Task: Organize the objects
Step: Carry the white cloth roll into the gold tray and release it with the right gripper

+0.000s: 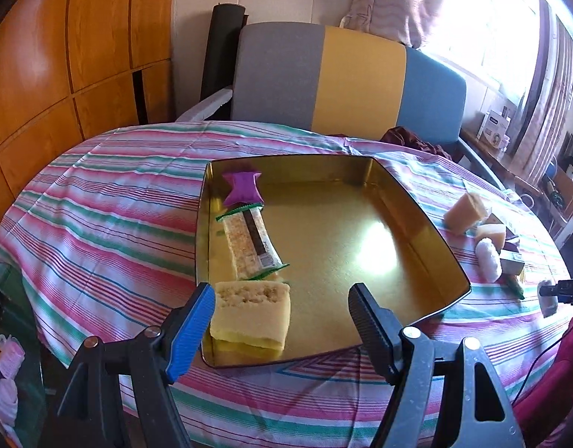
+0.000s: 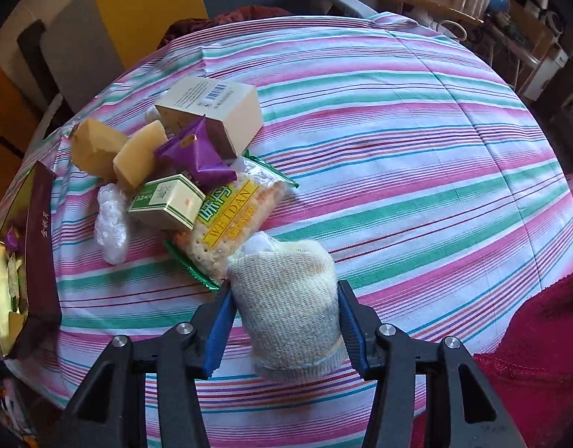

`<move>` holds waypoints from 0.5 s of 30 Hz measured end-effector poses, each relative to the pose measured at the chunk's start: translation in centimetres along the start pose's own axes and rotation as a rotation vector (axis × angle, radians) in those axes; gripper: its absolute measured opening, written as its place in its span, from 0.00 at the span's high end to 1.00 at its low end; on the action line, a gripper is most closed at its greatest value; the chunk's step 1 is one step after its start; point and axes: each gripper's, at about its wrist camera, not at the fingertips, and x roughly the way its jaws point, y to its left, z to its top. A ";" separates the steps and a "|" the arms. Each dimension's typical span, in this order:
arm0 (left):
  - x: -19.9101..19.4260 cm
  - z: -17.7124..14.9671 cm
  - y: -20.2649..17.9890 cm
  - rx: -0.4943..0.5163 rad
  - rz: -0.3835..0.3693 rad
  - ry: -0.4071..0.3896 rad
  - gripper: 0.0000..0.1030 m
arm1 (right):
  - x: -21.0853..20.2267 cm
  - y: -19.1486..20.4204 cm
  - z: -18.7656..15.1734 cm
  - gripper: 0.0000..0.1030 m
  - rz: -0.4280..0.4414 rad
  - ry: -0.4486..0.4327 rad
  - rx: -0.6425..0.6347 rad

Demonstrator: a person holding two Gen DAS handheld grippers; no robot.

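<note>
A gold tray (image 1: 417, 224) sits on the striped cloth (image 1: 111, 201); along its left side lie a purple packet (image 1: 242, 187), a cracker pack (image 1: 253, 242) and a yellow sponge (image 1: 251, 315), in a row. The left gripper (image 1: 282, 321) hovers over the sponge with its jaws wide apart and nothing between them. The right gripper (image 2: 284, 321) is clamped on a mesh-wrapped bundle (image 2: 288, 306), perhaps a scrubber, above the cloth. Just beyond it sits a pile (image 2: 181, 164): boxes, sponges, a purple packet, crackers. The tray stands left of that pile.
</note>
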 end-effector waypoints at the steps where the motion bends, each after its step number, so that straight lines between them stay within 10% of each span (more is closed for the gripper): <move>1: 0.0 0.0 -0.1 0.002 0.001 0.000 0.27 | 0.8 0.7 -0.1 0.49 0.000 -0.005 -0.002; 15: 0.3 -0.4 -0.3 -0.002 -0.015 0.012 0.27 | 1.0 1.6 0.1 0.49 0.091 -0.084 0.010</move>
